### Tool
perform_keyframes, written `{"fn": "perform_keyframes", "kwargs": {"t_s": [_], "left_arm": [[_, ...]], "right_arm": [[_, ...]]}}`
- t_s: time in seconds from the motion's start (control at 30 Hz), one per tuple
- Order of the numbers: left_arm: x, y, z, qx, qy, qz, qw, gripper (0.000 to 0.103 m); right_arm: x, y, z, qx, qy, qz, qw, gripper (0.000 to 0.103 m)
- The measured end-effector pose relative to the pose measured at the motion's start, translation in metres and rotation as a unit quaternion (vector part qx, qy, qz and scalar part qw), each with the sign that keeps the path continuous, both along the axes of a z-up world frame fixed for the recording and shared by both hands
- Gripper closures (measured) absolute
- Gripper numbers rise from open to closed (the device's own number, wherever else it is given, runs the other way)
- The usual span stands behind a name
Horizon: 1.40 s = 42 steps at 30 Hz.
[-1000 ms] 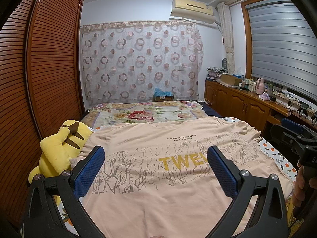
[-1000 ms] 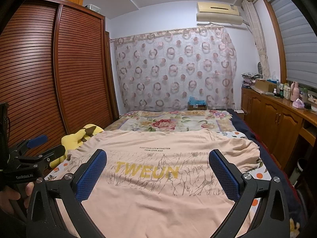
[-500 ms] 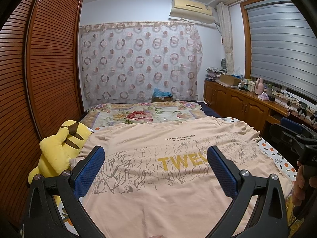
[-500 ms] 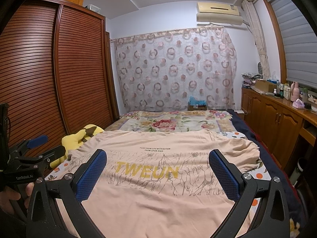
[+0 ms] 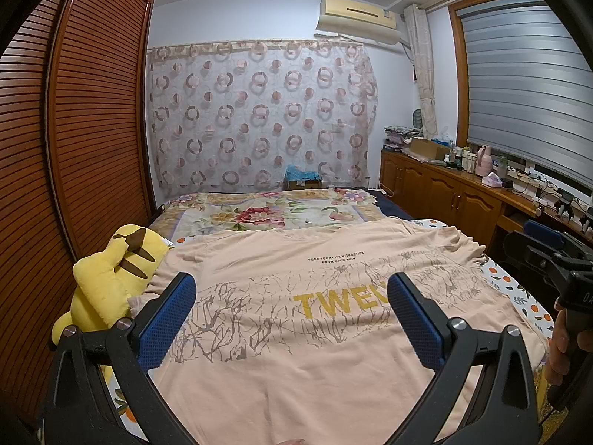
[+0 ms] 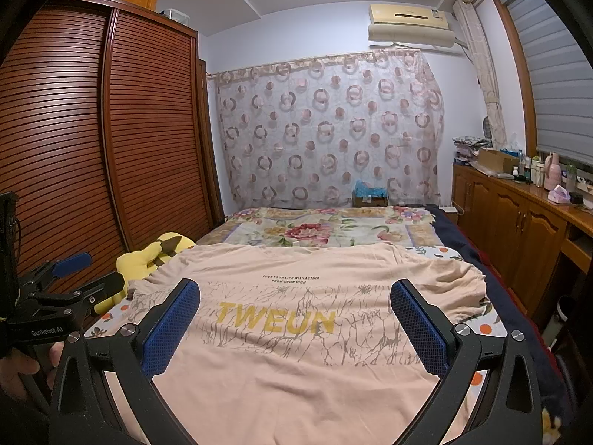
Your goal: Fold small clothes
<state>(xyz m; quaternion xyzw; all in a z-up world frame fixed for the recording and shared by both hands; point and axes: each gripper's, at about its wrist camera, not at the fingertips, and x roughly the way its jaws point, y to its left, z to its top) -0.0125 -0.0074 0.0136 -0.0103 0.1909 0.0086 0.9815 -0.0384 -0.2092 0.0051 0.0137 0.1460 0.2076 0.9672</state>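
Peach T-shirt spread flat on bed; both grippers above its near end, spread wide, holding nothing.

Bed (image 5: 526, 296): fruit-print sheet at the edges, floral quilt (image 5: 259, 215) beyond. T-shirt (image 5: 296, 352): soft matte knit, broad rectangle, lightly rumpled at the far right sleeve; yellow block letters over a grey crackle print, small black text above. It covers the near half of the bed. Plush toy (image 5: 107, 282): yellow, fuzzy, rounded, brown-tipped ears, touching the shirt's left edge. Left gripper (image 5: 291, 311): black frame, blue dimpled pads (image 5: 166, 322), fingers wide apart. Right gripper (image 6: 294, 324): same build, fingers wide apart, clear of the cloth.
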Motion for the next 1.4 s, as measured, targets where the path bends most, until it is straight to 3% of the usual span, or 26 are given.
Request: {"fn": "perform_keyframes", "kwargs": {"t_s": [0.27, 0.57, 0.87, 1.1, 1.4], "left_arm": [[0.0, 0.0, 0.0, -0.001, 0.002, 0.001, 1.0, 0.0], [0.018, 0.013, -0.02, 0.002, 0.039, 0.013, 0.9991, 0.0], [0.047, 0.053, -0.047, 0.02, 0.083, 0.019, 0.9962, 0.0], [0.062, 0.09, -0.059, -0.006, 0.117, -0.004, 0.9931, 0.0], [0.077, 0.15, -0.063, -0.021, 0.154, 0.026, 0.9875, 0.0]], "right_arm": [[0.0, -0.001, -0.001, 0.0, 0.002, 0.003, 1.0, 0.0], [0.019, 0.008, -0.011, -0.01, 0.03, 0.043, 0.999, 0.0], [0.062, 0.024, -0.022, -0.033, 0.07, 0.083, 0.994, 0.0], [0.11, 0.029, -0.033, -0.054, 0.131, 0.112, 0.984, 0.003], [0.134, 0.025, -0.03, -0.081, 0.169, 0.131, 0.973, 0.003]]}}
